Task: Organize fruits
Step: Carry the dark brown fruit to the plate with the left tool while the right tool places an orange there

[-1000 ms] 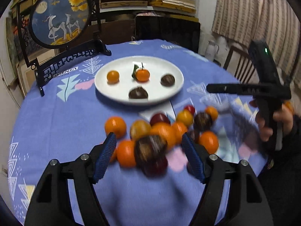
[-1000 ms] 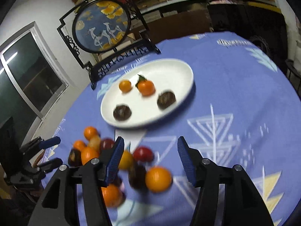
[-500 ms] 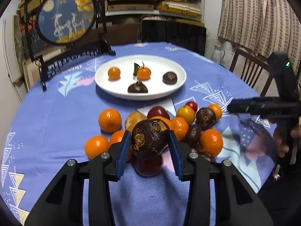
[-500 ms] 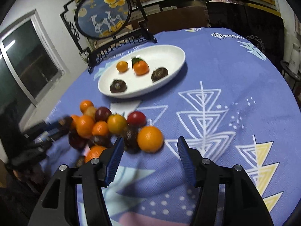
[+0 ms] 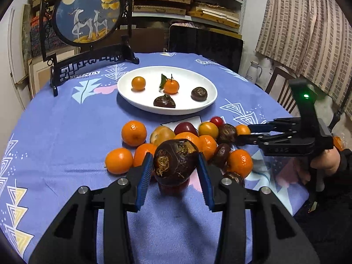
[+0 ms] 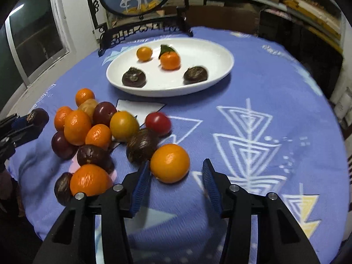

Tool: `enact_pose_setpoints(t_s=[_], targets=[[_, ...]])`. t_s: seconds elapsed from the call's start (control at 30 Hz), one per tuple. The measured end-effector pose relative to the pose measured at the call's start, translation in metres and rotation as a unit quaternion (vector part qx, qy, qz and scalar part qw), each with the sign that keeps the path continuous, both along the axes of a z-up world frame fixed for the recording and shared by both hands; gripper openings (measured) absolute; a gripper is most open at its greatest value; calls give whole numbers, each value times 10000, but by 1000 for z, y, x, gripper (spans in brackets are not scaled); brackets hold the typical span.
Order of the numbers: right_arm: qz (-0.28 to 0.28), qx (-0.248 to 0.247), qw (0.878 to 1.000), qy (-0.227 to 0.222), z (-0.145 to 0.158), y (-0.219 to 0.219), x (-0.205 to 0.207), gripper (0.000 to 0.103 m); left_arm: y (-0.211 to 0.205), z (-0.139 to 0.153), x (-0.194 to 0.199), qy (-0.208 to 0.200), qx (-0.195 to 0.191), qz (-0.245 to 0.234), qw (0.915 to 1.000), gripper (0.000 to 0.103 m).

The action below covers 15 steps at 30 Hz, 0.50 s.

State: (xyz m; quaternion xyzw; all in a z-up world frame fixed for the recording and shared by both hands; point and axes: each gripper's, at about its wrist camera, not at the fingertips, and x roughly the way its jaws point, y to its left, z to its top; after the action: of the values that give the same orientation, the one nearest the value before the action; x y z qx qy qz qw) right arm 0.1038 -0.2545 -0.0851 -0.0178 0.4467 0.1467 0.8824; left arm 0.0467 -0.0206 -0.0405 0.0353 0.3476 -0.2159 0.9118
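The left claw point(image 5: 175, 171) is gripping a dark brown fruit point(image 5: 175, 161) between its blue pads point(image 5: 144, 176); the fruit is sitting raised above the near edge of the fruit pile point(image 5: 187, 145). A dark red fruit point(image 5: 173, 187) is lying on the cloth directly under it.

The right claw point(image 6: 176, 183) is standing open, its jaws holding nothing. An orange point(image 6: 169, 163) is lying on the desk point(image 6: 264, 88) between and just beyond the fingertips, close to the left pad; contact cannot be confirmed. A brown fruit point(image 6: 140, 147) is touching the orange on its far left side.

The remaining loose fruits, orange, yellow, dark red and brown, are lying clustered on the blue patterned cloth point(image 5: 66, 132), near the white plate point(image 5: 132, 96). The plate is standing farther back and is carrying two oranges point(image 5: 138, 83) and two brown fruits point(image 5: 199, 94), all well apart. A round framed screen point(image 5: 87, 11) is standing at the far left of the desk.
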Motion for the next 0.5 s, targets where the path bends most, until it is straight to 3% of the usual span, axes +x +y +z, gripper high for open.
enact_pose_setpoints(t_s=[0.03, 0.07, 0.3, 0.5], targets=[[-15, 26, 10000, 23, -1, 0, 2, 48, -1, 0, 0, 3, 2, -2, 10000, 40], [15, 76, 10000, 23, -2, 1, 4, 37, -1, 0, -1, -1, 2, -12, 10000, 40], [-177, 495, 9986, -27, 6, -13, -7, 37, 0, 4, 2, -37, -65, 31, 10000, 40], [-99, 1001, 9948, -162, 45, -27, -4, 37, -4, 17, 32, 35, -229, 159, 9996, 40]])
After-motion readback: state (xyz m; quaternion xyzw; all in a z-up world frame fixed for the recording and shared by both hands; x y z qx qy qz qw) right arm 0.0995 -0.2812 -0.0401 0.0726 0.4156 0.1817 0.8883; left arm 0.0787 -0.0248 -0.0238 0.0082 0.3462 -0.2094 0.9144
